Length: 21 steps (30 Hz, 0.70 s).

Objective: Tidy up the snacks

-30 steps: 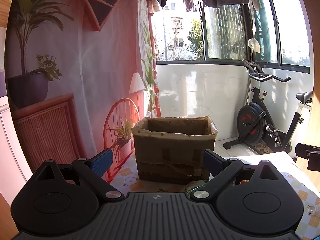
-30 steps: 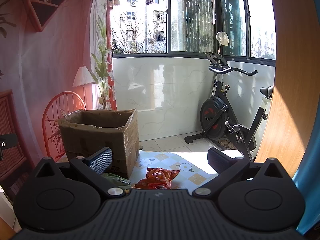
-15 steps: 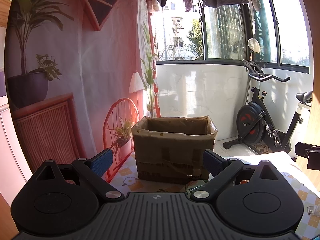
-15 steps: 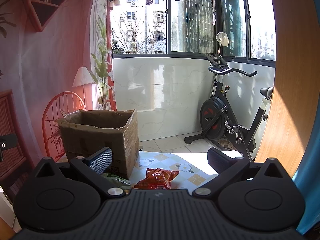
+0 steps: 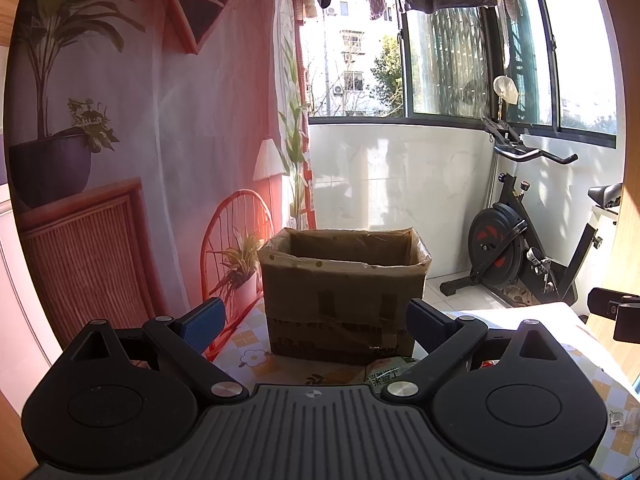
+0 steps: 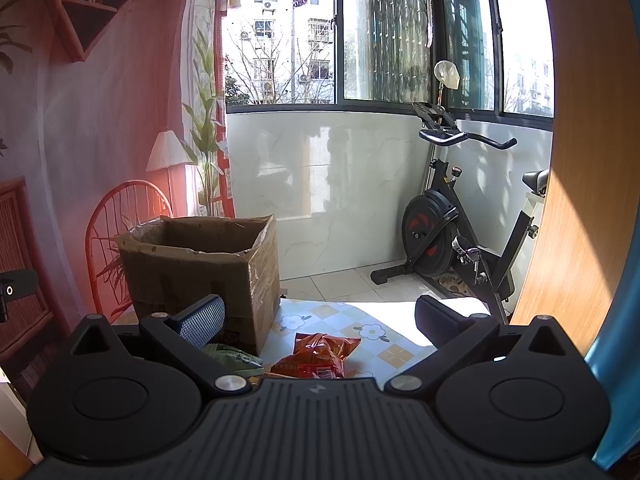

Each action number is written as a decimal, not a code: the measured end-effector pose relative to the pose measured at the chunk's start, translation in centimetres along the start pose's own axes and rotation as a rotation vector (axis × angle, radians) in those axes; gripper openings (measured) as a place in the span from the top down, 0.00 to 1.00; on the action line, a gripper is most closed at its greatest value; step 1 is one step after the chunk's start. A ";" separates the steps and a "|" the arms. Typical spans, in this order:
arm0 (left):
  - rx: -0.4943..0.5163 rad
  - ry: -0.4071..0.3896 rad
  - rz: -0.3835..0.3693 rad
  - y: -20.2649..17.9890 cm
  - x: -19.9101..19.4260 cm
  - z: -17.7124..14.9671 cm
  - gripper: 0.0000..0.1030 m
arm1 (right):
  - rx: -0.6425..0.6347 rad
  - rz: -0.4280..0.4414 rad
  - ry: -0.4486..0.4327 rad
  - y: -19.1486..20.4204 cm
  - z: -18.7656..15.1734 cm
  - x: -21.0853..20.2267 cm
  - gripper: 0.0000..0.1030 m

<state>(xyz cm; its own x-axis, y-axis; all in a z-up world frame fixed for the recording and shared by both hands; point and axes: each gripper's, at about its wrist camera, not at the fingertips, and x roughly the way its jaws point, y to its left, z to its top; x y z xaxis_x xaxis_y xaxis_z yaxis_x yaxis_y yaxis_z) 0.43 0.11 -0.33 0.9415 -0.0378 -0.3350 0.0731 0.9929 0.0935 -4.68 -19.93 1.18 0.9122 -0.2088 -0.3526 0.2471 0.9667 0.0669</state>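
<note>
While both claws gape empty, orange snack bag [image 6: 316, 354] lies below right claw [image 6: 318, 322].

You've got the box [image 6: 200, 276] on the table [image 6: 384, 340] at left; 2 snack bags [image 6: 316, 354] just R of it; bike [image 6: 452, 236] behind.

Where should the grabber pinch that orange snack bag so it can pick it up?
Probably from above, across the puffy middle. The orange snack bag lies flat on the flowery tablecloth, so no edge sticks up to catch. The right gripper is open right in front of it and could drop its fingers either side of the crinkly bulge. The cardboard box stands to its left, apart.
</note>
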 end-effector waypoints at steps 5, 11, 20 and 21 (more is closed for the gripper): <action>-0.010 0.020 -0.006 -0.1 0.4 -0.2 0.04 | -0.009 0.003 0.008 0.1 0.0 0.5 0.00; 0.007 0.035 0.011 -0.6 1.7 -1.3 0.04 | -0.023 -0.008 0.019 -0.1 -0.4 2.0 0.00; 0.059 0.135 0.048 -0.6 7.9 -4.0 0.04 | -0.037 -0.006 0.109 -1.7 -3.1 7.5 0.01; 0.064 0.145 0.045 -0.6 8.6 -4.4 0.04 | -0.043 0.002 0.124 -1.8 -3.7 8.3 0.01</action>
<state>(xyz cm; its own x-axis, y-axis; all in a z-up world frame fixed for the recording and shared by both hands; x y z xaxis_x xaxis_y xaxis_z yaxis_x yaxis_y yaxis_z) 7.08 -0.28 -7.38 0.8871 0.0281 -0.4607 0.0566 0.9840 0.1691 1.27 -22.84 -5.33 0.8647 -0.1894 -0.4652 0.2285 0.9731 0.0285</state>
